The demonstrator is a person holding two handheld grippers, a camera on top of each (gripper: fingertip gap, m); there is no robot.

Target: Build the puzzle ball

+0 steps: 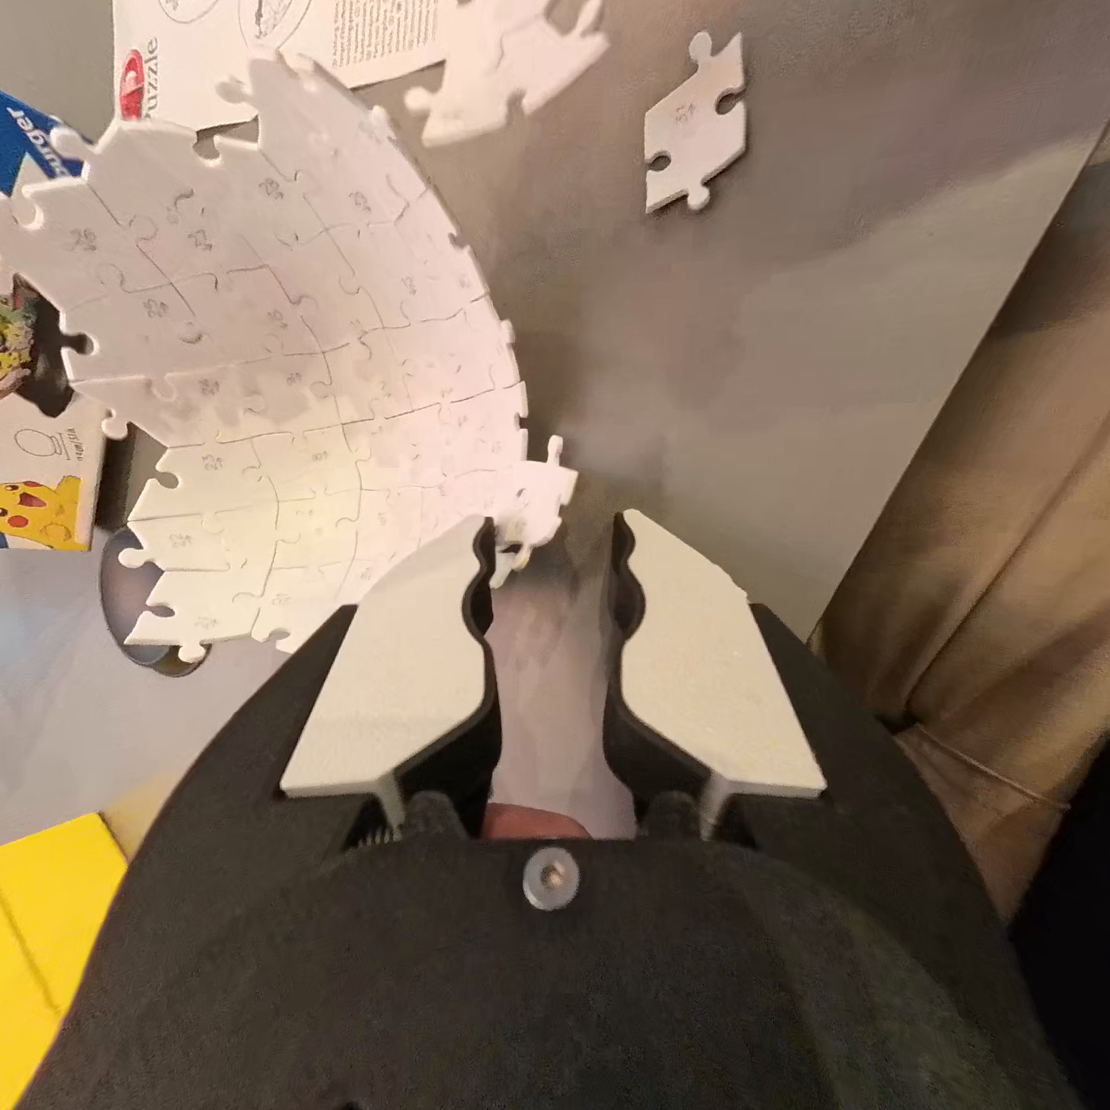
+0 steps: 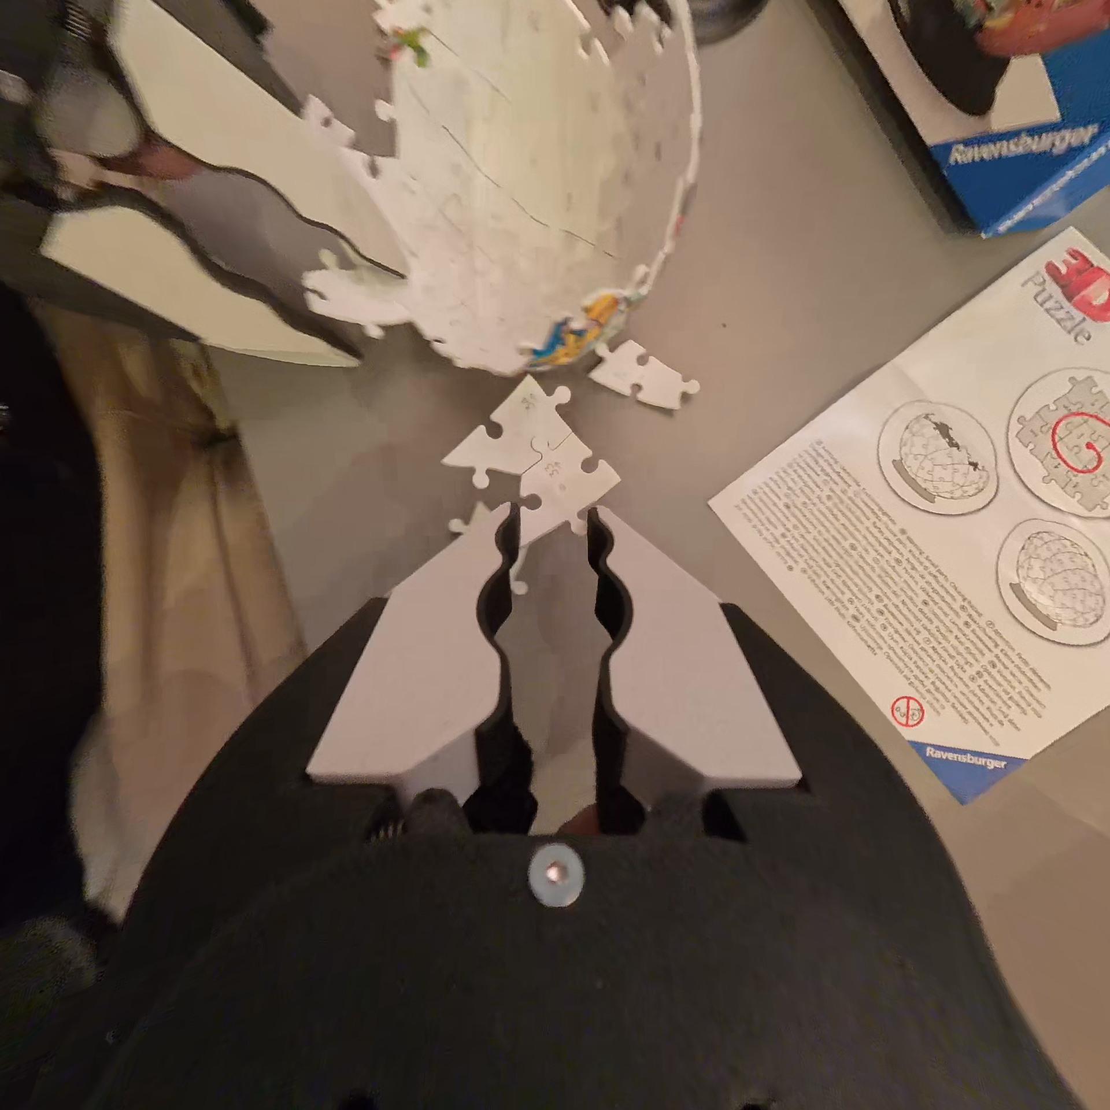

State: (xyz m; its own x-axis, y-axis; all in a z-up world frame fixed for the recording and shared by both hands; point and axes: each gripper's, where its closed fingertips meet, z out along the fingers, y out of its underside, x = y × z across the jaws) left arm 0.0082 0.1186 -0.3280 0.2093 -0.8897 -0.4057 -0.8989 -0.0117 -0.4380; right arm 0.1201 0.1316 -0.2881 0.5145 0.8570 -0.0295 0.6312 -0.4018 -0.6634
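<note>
Table point(image 1: 781, 360): flat grey top; everything lies on it or hangs over it.
Beige fabric point(image 1: 973, 540): folded cloth along the table's near edge.
Puzzle box point(image 2: 1021, 150): blue and white, at the far side.
Instruction sheet point(image 2: 937, 540): white printed leaflet, flat, just right of the right gripper.
Puzzle ball point(image 1: 288, 360): half-built curved white shell, inner side showing, raised off the table.
Left gripper point(image 1: 552, 540): fingers part open; the shell's edge piece touches the left fingertip, hold unclear.
Right gripper point(image 2: 551, 516): fingers narrowly apart, pinching the joined pieces.
Joined pieces point(image 2: 534, 456): two linked white pieces below the shell.
Loose piece point(image 1: 697, 126): alone, well apart.
</note>
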